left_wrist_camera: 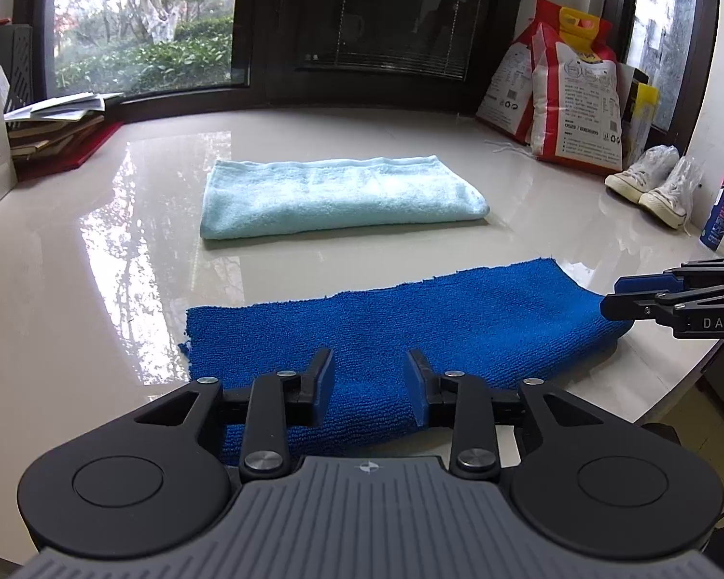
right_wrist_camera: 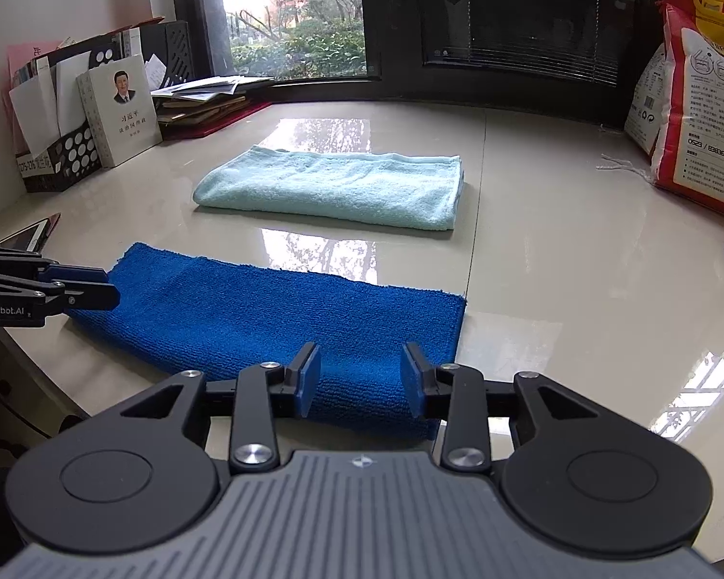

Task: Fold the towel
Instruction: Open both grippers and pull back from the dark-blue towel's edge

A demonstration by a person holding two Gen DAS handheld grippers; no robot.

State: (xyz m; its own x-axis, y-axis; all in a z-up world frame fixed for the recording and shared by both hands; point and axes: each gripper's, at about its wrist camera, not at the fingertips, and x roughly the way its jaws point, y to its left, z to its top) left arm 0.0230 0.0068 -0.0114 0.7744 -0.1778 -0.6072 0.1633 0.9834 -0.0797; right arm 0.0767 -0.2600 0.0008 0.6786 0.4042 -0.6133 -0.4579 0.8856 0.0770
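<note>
A dark blue microfibre towel lies flat as a long folded strip near the table's front edge; it also shows in the right wrist view. My left gripper is open, its jaws apart just above the strip's near left part. My right gripper is open over the strip's near right end. In the left wrist view the right gripper reaches in from the right at the strip's right end. In the right wrist view the left gripper reaches in at the left end. Neither holds cloth.
A folded light blue towel lies farther back mid-table. Books and a file rack stand at the back left. Rice bags and white shoes sit at the back right. The table's front edge curves close by.
</note>
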